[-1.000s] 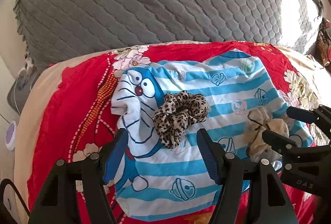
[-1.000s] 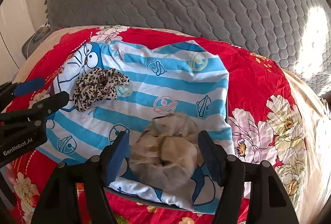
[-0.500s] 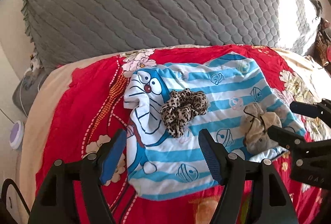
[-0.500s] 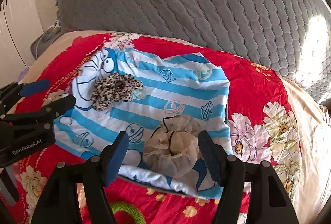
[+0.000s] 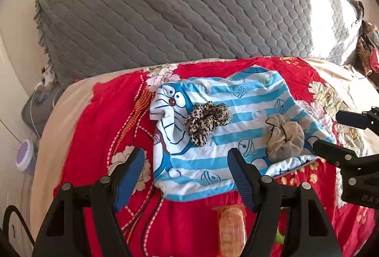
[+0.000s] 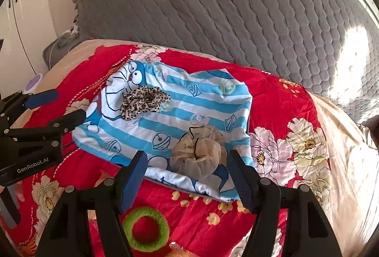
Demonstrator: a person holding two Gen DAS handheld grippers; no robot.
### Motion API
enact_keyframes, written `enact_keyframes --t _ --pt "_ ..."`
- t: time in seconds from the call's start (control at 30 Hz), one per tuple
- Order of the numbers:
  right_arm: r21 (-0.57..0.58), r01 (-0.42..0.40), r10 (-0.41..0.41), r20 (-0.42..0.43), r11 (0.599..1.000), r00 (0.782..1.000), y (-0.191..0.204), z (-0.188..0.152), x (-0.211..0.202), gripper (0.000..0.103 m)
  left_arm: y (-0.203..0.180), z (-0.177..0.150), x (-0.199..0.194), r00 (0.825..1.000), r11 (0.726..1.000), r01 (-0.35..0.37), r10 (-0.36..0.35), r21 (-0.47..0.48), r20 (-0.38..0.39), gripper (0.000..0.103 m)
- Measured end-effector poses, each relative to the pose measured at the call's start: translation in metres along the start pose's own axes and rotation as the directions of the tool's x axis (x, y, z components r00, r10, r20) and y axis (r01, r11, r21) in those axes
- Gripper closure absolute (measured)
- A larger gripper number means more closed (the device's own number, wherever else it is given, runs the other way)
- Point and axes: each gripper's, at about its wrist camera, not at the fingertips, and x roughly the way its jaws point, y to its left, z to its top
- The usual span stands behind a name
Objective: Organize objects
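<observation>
leopard-print fabric scrunchie (image 5: 206, 121) lies beyond spread, empty left hand-held gripper (image 5: 183, 176) | beige gauze scrunchie (image 6: 198, 154) beyond spread right hand-held gripper (image 6: 187, 174) | both grippers farther back than before

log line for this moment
left gripper open, empty | right gripper open, empty | leopard scrunchie, beige scrunchie on striped cloth

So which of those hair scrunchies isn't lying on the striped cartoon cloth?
The green scrunchie. It lies on the red floral blanket, while the leopard-print scrunchie and beige scrunchie rest on the cloth.
</observation>
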Motion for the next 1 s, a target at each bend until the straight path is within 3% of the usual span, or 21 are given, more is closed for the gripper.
enact_keyframes --t 0.47,0.6,1.0 --pt "0.0 -0.028 0.028 0.038 1.0 0.999 0.006 -0.018 -0.047 0.033 0.004 -0.011 -0.049 0.999 0.999 -0.034 0.034 -0.008 0.03 0.028" --pt "0.006 -0.037 0.036 0.046 0.999 0.998 0.006 -0.024 -0.055 0.029 0.002 -0.014 -0.059 0.999 0.999 -0.032 0.032 -0.009 0.039 0.027" --pt "0.01 -0.072 0.071 0.037 0.997 0.997 0.009 -0.044 -0.066 0.028 -0.004 -0.028 -0.076 0.999 1.0 -0.019 0.019 0.01 0.04 0.027"
